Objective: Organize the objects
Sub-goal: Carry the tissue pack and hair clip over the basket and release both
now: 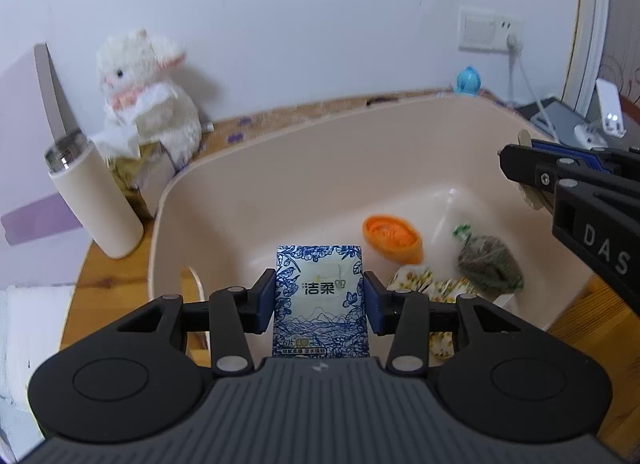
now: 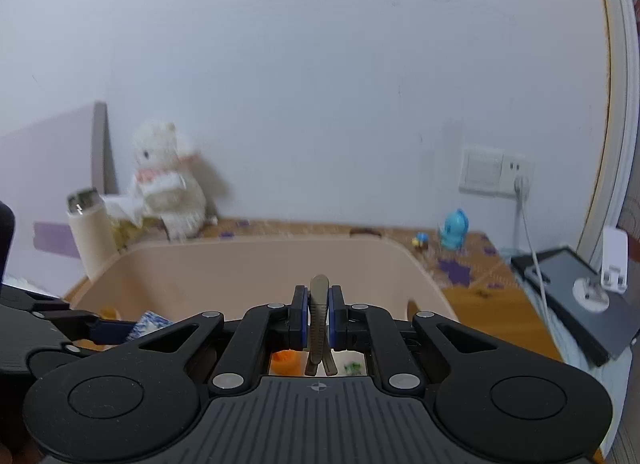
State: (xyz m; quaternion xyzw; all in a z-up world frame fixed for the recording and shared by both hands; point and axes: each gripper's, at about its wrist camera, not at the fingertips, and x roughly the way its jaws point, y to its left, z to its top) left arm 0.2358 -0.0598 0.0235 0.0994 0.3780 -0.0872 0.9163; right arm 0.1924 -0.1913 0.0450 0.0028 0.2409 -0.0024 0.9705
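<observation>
My left gripper [image 1: 320, 298] is shut on a blue-and-white tissue pack [image 1: 320, 284] and holds it over the near side of a beige plastic bin [image 1: 280, 168]. Inside the bin lie an orange ingot-shaped piece [image 1: 392, 238], a grey-green bundle in clear wrap [image 1: 490, 262] and a floral packet [image 1: 428, 284]. My right gripper [image 2: 319, 306] is shut on a tan clip [image 2: 319, 312] above the bin [image 2: 240, 264]. It also shows in the left wrist view [image 1: 520, 168] over the bin's right rim.
A cream thermos [image 1: 94, 200], a white plush lamb [image 1: 148, 96] and a tissue box stand left of the bin. A blue toy [image 2: 454, 230], a wall socket with cable [image 2: 496, 174] and a dark tablet with phone stand [image 2: 576, 296] are to the right.
</observation>
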